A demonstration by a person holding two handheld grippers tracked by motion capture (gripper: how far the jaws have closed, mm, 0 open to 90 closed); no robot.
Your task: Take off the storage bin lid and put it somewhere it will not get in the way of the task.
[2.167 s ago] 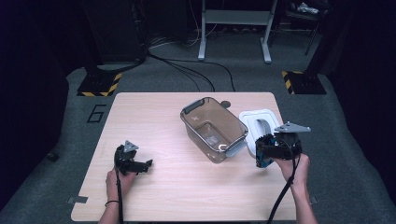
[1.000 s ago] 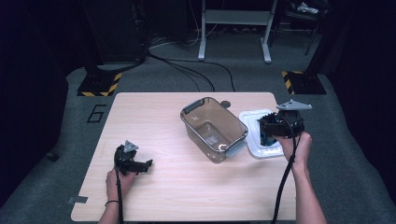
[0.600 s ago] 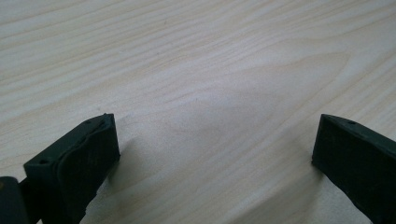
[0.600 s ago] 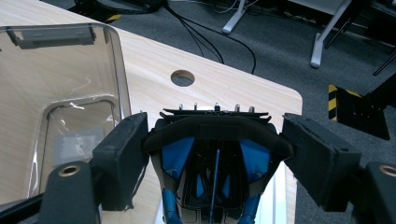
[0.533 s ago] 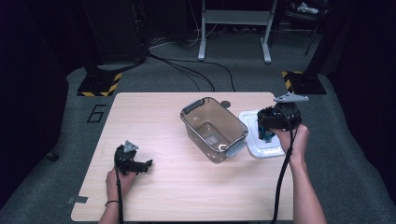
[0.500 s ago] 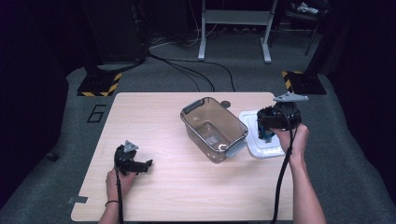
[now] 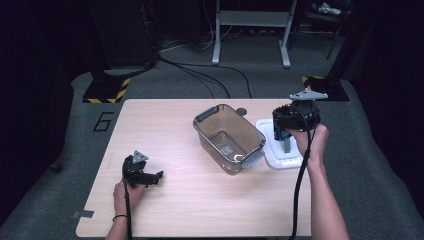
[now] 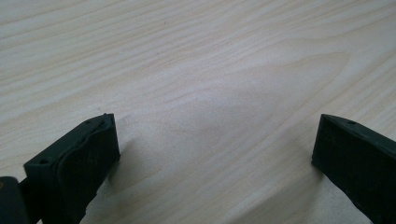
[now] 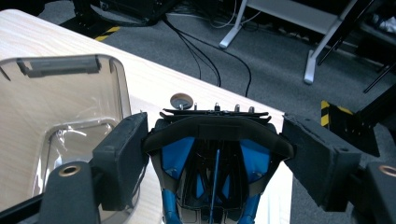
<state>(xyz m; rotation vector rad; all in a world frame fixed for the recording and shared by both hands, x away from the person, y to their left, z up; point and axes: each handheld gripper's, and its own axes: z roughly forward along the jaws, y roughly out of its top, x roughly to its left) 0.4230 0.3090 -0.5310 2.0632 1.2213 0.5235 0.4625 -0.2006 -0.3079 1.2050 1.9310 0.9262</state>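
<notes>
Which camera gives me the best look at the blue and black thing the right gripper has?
The right gripper view: the blue and black object sits close up between the right gripper jaws, its black band and blue panels clear. The high view shows a small blue patch beneath the hand, above the white lid.

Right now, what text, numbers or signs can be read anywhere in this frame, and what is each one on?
"6": a dark numeral on the grey floor mat left of the table.
Yellow-and-black hazard stripes, no words, on the stand bases.
The clear container carries nothing readable.
</notes>
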